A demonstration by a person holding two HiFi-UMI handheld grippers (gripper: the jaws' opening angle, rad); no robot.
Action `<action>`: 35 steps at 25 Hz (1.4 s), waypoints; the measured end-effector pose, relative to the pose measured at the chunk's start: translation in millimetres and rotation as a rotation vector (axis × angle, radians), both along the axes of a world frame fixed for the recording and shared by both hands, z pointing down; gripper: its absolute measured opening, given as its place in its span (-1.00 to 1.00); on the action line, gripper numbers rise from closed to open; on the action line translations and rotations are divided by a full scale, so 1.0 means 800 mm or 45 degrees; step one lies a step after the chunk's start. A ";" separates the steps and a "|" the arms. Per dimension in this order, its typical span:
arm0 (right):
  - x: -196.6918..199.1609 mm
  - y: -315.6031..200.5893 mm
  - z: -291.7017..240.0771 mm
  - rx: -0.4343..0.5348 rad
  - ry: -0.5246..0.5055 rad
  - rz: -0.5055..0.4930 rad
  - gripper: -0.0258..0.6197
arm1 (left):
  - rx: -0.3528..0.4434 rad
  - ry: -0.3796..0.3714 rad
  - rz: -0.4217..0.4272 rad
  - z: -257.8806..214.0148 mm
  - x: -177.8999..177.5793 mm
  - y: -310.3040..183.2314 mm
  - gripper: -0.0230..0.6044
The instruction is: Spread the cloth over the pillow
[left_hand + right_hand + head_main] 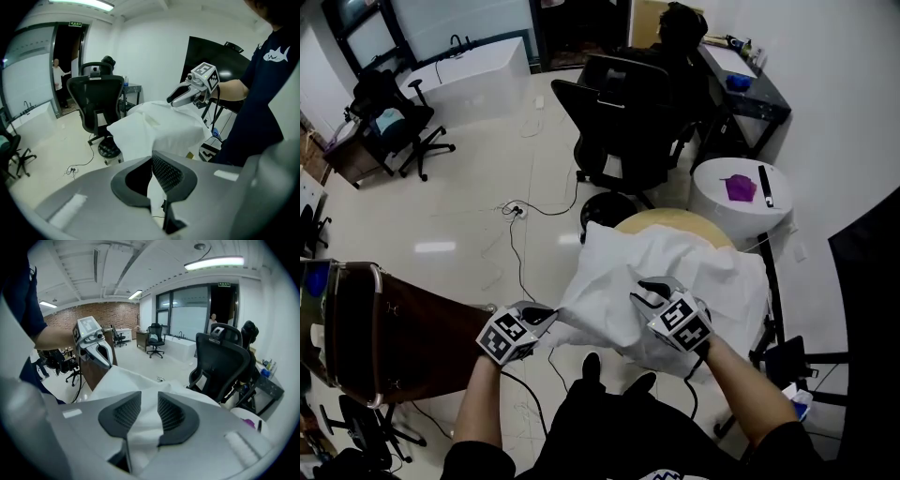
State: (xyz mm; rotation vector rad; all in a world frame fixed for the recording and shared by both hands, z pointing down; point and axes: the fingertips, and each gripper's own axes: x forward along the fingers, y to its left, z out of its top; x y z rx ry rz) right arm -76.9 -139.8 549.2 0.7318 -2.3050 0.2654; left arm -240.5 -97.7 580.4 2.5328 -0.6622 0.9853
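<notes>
A white cloth (609, 281) lies crumpled over a pillow that rests on a round tan stool (675, 221); the pillow is almost wholly hidden under it. My left gripper (546, 317) is shut on the cloth's near left edge, pulled out toward the left. In the left gripper view a thin fold of cloth (154, 126) runs down between the closed jaws of the left gripper (151, 180). My right gripper (645, 292) is shut on a thicker bunch of cloth (140, 385) on top of the pile; that bunch fills the gap at the right gripper (149, 411).
A black office chair (623, 122) stands just behind the stool. A round white side table (741, 211) is at the right, a brown cabinet (403, 328) at the left. A cable (520, 211) lies on the floor. A person (680, 37) sits at a far desk.
</notes>
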 end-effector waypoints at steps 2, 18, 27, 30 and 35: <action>-0.001 -0.005 0.001 0.010 0.014 0.018 -0.54 | 0.002 -0.008 -0.025 -0.001 -0.018 0.001 -0.93; -0.005 -0.036 0.032 -0.018 0.112 0.118 -0.54 | -0.034 -0.152 -0.223 0.034 -0.170 -0.003 -0.93; 0.001 -0.041 0.065 -0.084 0.154 0.184 -0.54 | -0.192 -0.180 -0.253 0.102 -0.203 0.024 -0.93; 0.003 -0.037 0.074 -0.099 0.164 0.193 -0.54 | -0.219 -0.174 -0.256 0.115 -0.200 0.028 -0.93; 0.001 -0.040 0.066 -0.077 0.151 0.199 -0.54 | -0.213 -0.173 -0.222 0.120 -0.187 0.021 -0.93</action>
